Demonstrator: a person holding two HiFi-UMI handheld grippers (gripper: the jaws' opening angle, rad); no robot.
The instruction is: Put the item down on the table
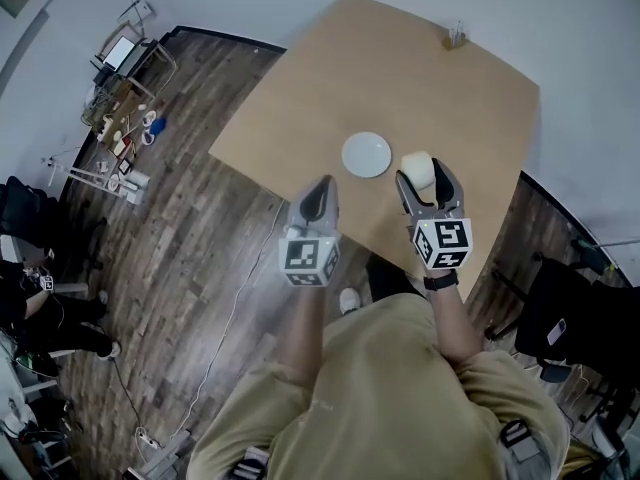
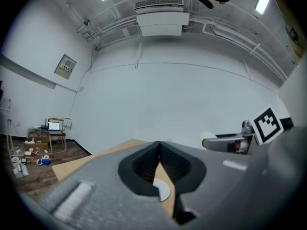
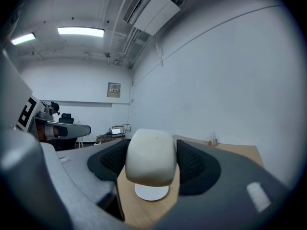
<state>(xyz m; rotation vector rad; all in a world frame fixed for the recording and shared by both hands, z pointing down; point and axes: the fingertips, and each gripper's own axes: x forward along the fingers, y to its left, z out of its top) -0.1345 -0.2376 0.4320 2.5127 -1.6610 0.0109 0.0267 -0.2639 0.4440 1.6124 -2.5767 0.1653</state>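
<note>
Holding the cream item (image 3: 149, 162) over the table (image 1: 400, 78), not yet set down.
The right gripper (image 1: 424, 180) clamps it between its pads, just right of the white plate (image 1: 366, 154); lowering and release look like what is left. The left gripper (image 1: 322, 190), jaws pressed together on nothing, hangs left of the plate. Only the plate crowds the landing spot; a small glass holder (image 1: 456, 36) stands well beyond it.

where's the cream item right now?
The cream item is clamped in the right gripper over the wooden table's near edge. In the head view it is just right of the white plate.
</note>
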